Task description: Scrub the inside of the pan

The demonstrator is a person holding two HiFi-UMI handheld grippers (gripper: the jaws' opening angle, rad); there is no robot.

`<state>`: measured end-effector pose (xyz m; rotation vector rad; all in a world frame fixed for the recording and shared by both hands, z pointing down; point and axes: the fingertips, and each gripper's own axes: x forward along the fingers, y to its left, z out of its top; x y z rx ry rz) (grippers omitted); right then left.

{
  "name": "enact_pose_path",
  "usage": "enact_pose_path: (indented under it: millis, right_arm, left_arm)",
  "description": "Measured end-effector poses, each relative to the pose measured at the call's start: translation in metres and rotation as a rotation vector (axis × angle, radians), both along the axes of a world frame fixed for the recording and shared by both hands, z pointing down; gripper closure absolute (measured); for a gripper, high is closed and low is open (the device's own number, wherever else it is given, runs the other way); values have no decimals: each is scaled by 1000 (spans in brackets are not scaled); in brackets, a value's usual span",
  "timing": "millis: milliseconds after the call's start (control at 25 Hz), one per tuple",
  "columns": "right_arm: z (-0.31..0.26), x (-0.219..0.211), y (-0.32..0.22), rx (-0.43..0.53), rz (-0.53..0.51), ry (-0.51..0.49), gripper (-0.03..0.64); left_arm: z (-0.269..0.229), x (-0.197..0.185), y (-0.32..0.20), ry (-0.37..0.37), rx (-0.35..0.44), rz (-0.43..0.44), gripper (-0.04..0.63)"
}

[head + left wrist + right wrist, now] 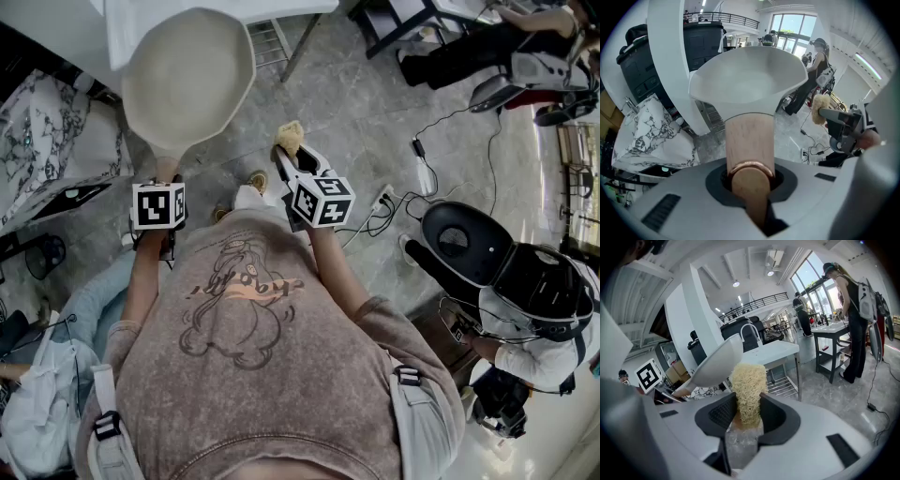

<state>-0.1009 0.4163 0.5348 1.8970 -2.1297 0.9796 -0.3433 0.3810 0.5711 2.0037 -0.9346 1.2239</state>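
Pan: a pale, deep pan (187, 80) is held up in the air above the grey floor (366, 122). In the head view it is at 11 o'clock, and its inside faces up to the camera.
Handle: the wooden handle (750, 136) has a copper-coloured ring at its end. It runs from the pan straight back, towards 6 o'clock, into the left tongs.
Left tongs: the left tongs (751, 180) are pressed onto the handle from both sides and carry the whole pan. The pan is at 12 o'clock from them.
Right tongs: the right tongs (746, 416) pinch a yellow fibrous scrubber (748, 387). It stands upright between the jaws and sticks out above them.
Scrubber and pan: in the head view the scrubber is at about 4 o'clock from the rim of the pan. It is near the rim but apart from it, and outside the bowl.
Right gripper view: the pan shows at 10 o'clock behind the scrubber, seen from its side.
Left gripper view: the right tongs with the scrubber show at 3 o'clock, to the side of the pan.
Bench: a white bench (291, 7) is at 12 o'clock, partly behind the pan.
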Motion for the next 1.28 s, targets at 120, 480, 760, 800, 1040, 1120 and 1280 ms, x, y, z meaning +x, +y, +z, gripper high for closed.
enact_pose_path:
  millis: [120, 480, 760, 800, 1040, 1120, 1280]
  right_arm:
    - [2, 1, -7, -9, 0, -1, 462]
    - [11, 15, -36, -78, 7, 55, 460]
    - [14, 16, -72, -102, -42, 51, 459]
    - [15, 18, -76, -106, -55, 51, 459]
    - [14, 39, -109, -82, -109, 61, 459]
    - [11, 49, -122, -70, -106, 66, 459]
    - [4, 63, -143, -44, -84, 67, 459]
  left_arm:
    - [0, 2, -7, 6, -9, 3, 541]
    - [-1, 22, -26, 28, -23, -16, 541]
    - [-4, 31, -58, 31, -15, -26, 541]
    - [-4, 34, -63, 31, -15, -27, 541]
    - [-4, 53, -100, 33, 11, -31, 540]
    - [-4, 62, -113, 36, 20, -37, 540]
    - [-4, 75, -134, 54, 9, -50, 540]
